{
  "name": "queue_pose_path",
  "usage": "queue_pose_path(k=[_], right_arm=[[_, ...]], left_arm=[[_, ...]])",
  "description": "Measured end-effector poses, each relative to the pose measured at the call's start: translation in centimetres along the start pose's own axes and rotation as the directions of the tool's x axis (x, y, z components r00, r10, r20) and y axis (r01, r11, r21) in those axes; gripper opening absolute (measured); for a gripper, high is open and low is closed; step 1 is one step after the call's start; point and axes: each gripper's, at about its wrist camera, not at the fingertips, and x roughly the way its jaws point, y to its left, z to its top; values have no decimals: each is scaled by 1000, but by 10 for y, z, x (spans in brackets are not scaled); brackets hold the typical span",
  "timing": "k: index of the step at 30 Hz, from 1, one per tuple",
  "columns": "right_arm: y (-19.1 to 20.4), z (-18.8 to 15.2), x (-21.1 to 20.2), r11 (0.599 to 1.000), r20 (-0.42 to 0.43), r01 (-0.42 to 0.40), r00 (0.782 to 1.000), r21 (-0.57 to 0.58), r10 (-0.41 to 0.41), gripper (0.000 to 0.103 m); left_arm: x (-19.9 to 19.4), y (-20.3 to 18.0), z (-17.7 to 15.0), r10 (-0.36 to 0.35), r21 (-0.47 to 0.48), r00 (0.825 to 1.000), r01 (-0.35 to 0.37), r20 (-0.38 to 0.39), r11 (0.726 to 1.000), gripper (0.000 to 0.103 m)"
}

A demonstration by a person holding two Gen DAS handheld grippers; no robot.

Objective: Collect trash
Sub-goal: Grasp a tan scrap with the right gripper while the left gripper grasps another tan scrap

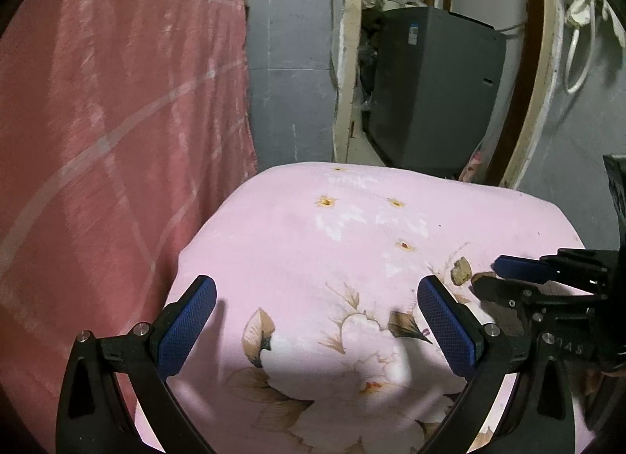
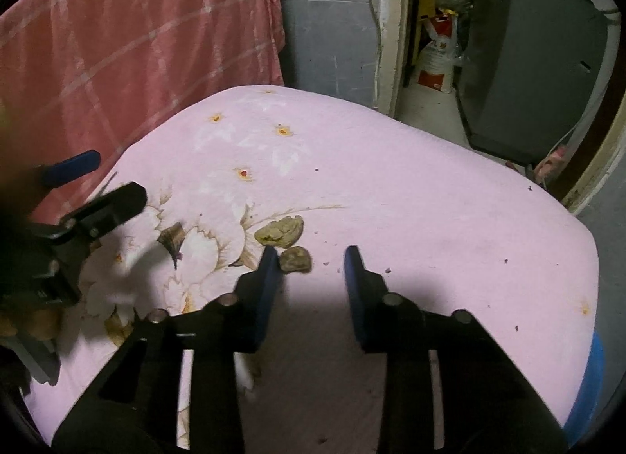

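Left wrist view: we see the left claw (image 1: 317, 321) spread wide with nothing between its blue pads, hovering over a pink flowered sheet (image 1: 352, 227) on a rounded surface. Off its right finger the right claw (image 1: 485, 276) comes in from the side, tips narrowed beside a brown scrap (image 1: 461, 271). Left of the claw hangs a red checked blanket (image 1: 117, 121); ahead are a grey wall (image 1: 289, 62), a pale door frame (image 1: 346, 62) and a grey box (image 1: 434, 86).

Right wrist view: we see the right claw (image 2: 313, 262) only partly closed, a gap between the pads, gripping nothing. A small brown scrap (image 2: 296, 259) lies on the sheet touching its left finger's tip, mostly inside the gap. A bigger yellowish scrap (image 2: 279, 231) sits just ahead. Crumbs (image 2: 504, 260) dot the sheet to the right. The left claw (image 2: 98, 188) shows at far left.
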Motion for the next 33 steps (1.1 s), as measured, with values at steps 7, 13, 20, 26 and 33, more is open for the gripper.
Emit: queue_pose_path(k=[7,13,20,26,33], right_arm=[[1,3,1,1000,9,-25,1000,2,25,16],[-19,-6,-18,1000,35,7,999,23,-8,16],[-37,-18,-33,997,56,9,998,72,-13,16],[-42,-25,-42,997,75,17,997,80,-23,16],[-52,-35,-50,994,85,14,996,108,-23,16]], left_arm=[[5,-16,0,-34,48,999,34,-19,998,101],[15,-34,4,-70,109,996,76,-57,991,101],[33,-57,11,-100,129,988,115,-117,985,97],[43,-82,12,-135,193,975,169,-176,967,67],[51,-95,12,-136,235,970,183,-204,955,38]])
